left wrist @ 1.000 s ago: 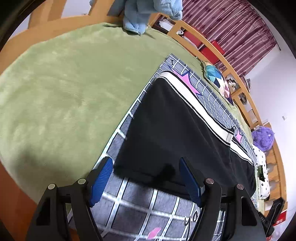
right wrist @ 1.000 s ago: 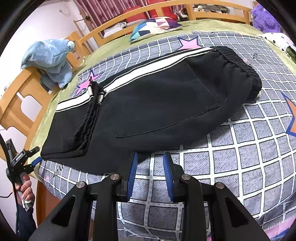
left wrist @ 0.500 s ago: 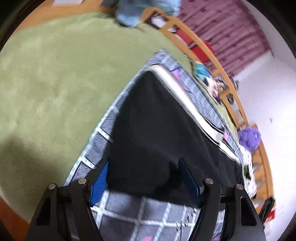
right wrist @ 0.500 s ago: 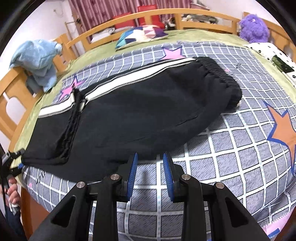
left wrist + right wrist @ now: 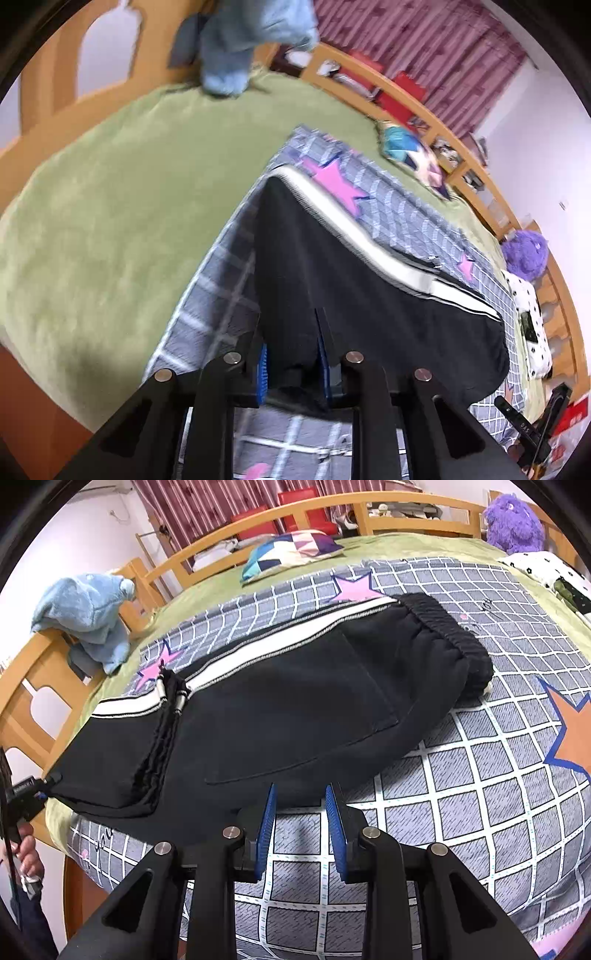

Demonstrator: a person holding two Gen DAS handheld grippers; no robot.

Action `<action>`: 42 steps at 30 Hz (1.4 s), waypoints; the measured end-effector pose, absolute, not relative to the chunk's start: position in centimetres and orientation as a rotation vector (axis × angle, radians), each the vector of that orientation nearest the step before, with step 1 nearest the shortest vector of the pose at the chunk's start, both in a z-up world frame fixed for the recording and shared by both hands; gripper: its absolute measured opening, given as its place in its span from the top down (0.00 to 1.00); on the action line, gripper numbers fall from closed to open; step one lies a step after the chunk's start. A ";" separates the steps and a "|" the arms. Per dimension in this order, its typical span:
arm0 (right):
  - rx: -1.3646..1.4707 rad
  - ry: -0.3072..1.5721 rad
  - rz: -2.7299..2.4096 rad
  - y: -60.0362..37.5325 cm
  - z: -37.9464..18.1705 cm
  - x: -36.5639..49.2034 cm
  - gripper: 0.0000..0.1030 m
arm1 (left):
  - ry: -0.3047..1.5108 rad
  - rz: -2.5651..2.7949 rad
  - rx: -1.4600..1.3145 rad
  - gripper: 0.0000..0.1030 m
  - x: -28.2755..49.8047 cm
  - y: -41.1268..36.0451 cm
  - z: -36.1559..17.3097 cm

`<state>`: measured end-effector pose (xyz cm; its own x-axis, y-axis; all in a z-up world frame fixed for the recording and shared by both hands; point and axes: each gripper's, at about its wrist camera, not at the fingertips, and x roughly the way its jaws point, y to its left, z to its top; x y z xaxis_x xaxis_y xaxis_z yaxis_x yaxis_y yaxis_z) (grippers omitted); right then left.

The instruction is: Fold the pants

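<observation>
Black pants (image 5: pixel 295 709) with a white side stripe lie folded lengthwise on a grey checked blanket (image 5: pixel 480 775), waistband at the right. My left gripper (image 5: pixel 291 354) is closing on the near corner of the pants' (image 5: pixel 369 295) leg end; black cloth fills the gap between its blue pads and rises off the blanket. In the right wrist view that gripper (image 5: pixel 40 790) shows at the far left with a hand under it. My right gripper (image 5: pixel 301 788) hovers at the pants' near edge with a narrow gap and nothing in it.
A green bedspread (image 5: pixel 110 203) lies under the blanket. A wooden rail (image 5: pixel 295 509) rings the bed. A blue soft toy (image 5: pixel 85 609) hangs on the rail at left. A patchwork cushion (image 5: pixel 291 550), a purple plush (image 5: pixel 513 520) and a dotted white cloth (image 5: pixel 546 568) lie at the back.
The left gripper's jaws have gone from wide apart to pinched on the pants' corner, and it has risen with the cloth. The right gripper has stayed where it was.
</observation>
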<state>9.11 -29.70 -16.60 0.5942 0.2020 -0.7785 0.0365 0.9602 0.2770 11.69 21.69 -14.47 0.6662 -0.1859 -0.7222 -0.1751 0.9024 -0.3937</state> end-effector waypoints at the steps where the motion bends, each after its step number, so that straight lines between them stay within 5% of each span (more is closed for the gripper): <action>1: 0.284 0.923 0.101 -29.9 -16.4 9.0 0.72 | 0.843 -0.008 -0.437 0.82 12.0 21.0 -13.8; 12: 0.280 0.900 0.031 -34.8 -15.9 9.0 0.72 | 0.741 -0.338 -0.057 0.83 15.0 0.1 -6.6; 21: 0.251 0.943 -0.010 -38.4 -15.9 6.5 0.72 | 1.028 -0.571 -0.085 0.81 17.4 -13.2 -16.5; 25: 0.279 0.961 0.049 -38.4 -16.1 6.6 0.71 | 1.079 -0.655 -0.177 0.71 16.6 -11.2 -16.9; 27: 0.307 0.967 0.105 -37.3 -16.0 7.7 0.71 | 1.027 -0.628 -0.168 0.43 15.7 -9.5 -15.3; 29: 0.325 0.954 0.159 -35.9 -15.9 8.8 0.67 | 0.932 -0.559 -0.156 0.34 14.5 -6.6 -13.1; 36: 0.395 0.984 0.275 -30.0 -19.3 16.5 0.53 | 0.905 -0.367 -0.232 0.34 13.7 2.2 -11.5; 38: 0.421 1.051 0.275 -28.6 -21.0 18.4 0.65 | 0.931 -0.344 -0.296 0.34 13.8 4.1 -12.3; 39: 0.441 1.063 0.304 -28.0 -21.4 19.0 0.86 | 0.939 -0.338 -0.315 0.34 14.2 4.8 -12.5; 42: 0.291 0.963 0.340 -27.0 -17.8 19.3 0.89 | 0.966 -0.311 -0.351 0.34 14.7 5.4 -13.6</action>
